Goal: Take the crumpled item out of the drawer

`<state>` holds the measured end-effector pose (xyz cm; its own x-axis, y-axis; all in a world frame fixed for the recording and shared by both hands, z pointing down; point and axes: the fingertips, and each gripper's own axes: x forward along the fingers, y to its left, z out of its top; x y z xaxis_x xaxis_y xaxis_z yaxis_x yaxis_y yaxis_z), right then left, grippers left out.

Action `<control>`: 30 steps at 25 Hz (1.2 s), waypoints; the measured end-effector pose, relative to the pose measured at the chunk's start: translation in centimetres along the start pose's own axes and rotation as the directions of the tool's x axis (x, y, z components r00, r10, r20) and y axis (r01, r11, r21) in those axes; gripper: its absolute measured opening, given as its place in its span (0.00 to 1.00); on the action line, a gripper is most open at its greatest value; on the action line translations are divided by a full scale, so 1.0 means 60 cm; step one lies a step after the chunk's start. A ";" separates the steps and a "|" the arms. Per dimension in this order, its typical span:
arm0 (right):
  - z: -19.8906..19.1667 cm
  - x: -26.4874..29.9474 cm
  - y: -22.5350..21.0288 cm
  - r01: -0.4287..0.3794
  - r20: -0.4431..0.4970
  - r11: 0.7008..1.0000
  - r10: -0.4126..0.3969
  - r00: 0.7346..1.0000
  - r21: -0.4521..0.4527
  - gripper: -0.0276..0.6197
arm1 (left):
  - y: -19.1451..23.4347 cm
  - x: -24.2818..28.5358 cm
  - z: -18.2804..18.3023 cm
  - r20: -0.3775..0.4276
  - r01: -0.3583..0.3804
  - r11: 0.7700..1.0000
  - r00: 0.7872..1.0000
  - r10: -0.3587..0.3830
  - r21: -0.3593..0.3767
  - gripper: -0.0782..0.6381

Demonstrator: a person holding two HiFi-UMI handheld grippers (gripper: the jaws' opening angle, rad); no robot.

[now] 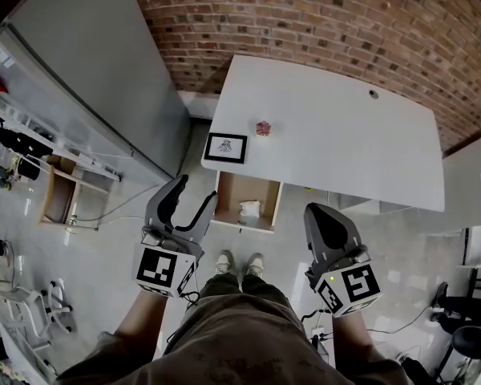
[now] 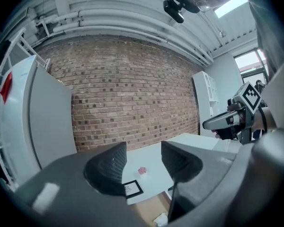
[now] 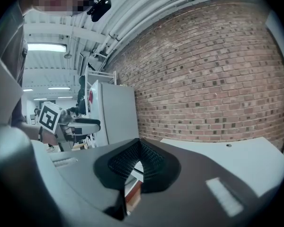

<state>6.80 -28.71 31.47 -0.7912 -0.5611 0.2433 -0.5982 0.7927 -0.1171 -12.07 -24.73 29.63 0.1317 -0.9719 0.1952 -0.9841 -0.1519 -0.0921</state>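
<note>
A white crumpled item [image 1: 249,208] lies in the open wooden drawer [image 1: 230,196] under the white table's front edge; it also peeks in as the crumpled item [image 2: 161,218] low in the left gripper view. My left gripper [image 1: 194,200] hangs open just left of the drawer, nothing between its jaws. My right gripper [image 1: 319,220] is shut and empty, to the right of the drawer. Both are held above the floor, apart from the crumpled item.
On the white table [image 1: 345,135] lie a small pink object [image 1: 263,127] and a black-framed card [image 1: 226,147]. A grey cabinet [image 1: 88,62] stands to the left, a brick wall [image 1: 321,14] behind. My shoes [image 1: 239,263] stand before the drawer.
</note>
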 end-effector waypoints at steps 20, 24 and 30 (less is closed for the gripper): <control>-0.151 0.088 -0.049 0.111 -0.110 0.993 -0.107 0.988 0.031 0.09 | -0.083 0.136 -0.408 -0.481 0.254 0.967 0.847 -0.226 -0.009 0.43; -0.213 0.111 -0.064 0.127 -0.147 0.990 -0.117 0.982 0.059 0.09 | -0.103 0.173 -0.514 -0.548 0.303 0.952 0.792 -0.269 -0.029 0.43; -0.322 0.146 -0.080 0.144 -0.183 0.985 -0.125 0.975 0.095 0.09 | -0.118 0.229 -0.636 -0.605 0.381 0.924 0.731 -0.317 -0.023 0.43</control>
<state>5.16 -32.83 52.76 -0.6738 -0.6023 0.4281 -0.7149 0.6779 -0.1715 -7.87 -30.14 70.22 0.3358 -0.5533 0.7623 -0.8621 -0.5067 0.0120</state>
